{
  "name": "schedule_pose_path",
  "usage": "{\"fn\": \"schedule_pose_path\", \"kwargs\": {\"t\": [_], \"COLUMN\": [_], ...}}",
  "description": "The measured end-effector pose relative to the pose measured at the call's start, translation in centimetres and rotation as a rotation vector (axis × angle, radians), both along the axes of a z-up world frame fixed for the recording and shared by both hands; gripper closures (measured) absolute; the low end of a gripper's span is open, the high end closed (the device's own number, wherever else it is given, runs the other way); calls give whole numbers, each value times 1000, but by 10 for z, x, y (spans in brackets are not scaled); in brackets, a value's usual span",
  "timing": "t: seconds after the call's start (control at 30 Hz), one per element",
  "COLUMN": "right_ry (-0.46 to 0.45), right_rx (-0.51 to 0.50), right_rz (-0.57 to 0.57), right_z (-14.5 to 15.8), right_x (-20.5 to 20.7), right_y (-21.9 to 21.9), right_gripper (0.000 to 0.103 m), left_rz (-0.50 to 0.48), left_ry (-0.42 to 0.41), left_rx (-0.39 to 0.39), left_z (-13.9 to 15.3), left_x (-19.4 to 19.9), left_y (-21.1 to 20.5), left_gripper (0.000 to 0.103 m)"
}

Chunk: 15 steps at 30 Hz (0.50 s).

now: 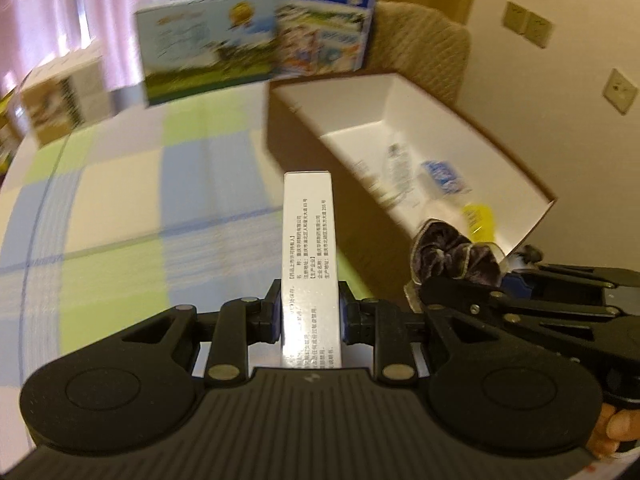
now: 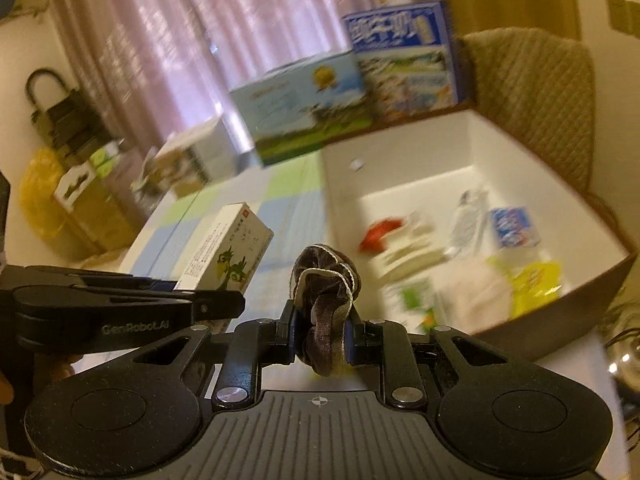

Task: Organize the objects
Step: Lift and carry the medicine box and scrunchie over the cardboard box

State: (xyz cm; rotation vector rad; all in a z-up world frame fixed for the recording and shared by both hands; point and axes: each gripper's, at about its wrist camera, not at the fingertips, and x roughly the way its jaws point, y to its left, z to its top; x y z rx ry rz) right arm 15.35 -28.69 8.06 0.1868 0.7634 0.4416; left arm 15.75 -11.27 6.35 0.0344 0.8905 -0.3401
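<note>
1. Two grippers, two loads: the left gripper (image 1: 309,312) pinches a slim white medicine box (image 1: 307,240) between its blue pads, the box running straight out ahead along the fingers, printed side up.
2. Over on the right wrist view that same medicine box (image 2: 224,250) shows a cartoon green figure on its face and pokes up past the left gripper (image 2: 216,304), just left of the right tool.
3. The right gripper (image 2: 320,336) has its jaws squeezed on a dark velvet scrunchie (image 2: 326,308), which bulges above and below the pads.
4. From the left wrist, the scrunchie (image 1: 460,256) sits at the tip of the right gripper (image 1: 452,284), just beside the near corner of the open cardboard box (image 1: 516,176).
5. That cardboard box (image 2: 400,148) has white inner walls and already holds blurred packets: a red one, a blue one, yellow and green ones.
6. Both loads hang above the checked tablecloth (image 1: 120,208), near the box's left wall.
7. Behind stand two milk cartons (image 2: 304,108), smaller boxes further left, a curtain (image 2: 180,40), and a quilted chair back (image 2: 532,92).
</note>
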Motion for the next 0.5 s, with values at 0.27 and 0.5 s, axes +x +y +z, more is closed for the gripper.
{"fn": "schedule_pose_path", "kwargs": {"t": [0.27,0.5], "right_ry": [5,65], "right_rx": [33,30], "right_rz": [-87,-110], "right_z": [9,-3], "right_x": [54,108], "right_y": [-41,-54], "right_gripper": [85,85], "left_rz": [-75,-97], "left_ry": [-12,-10], "left_rx": [-26,9], "left_z": [11,7], "left_x": [52,97], "left_y": [-59,-99], "left_gripper": [81,81]}}
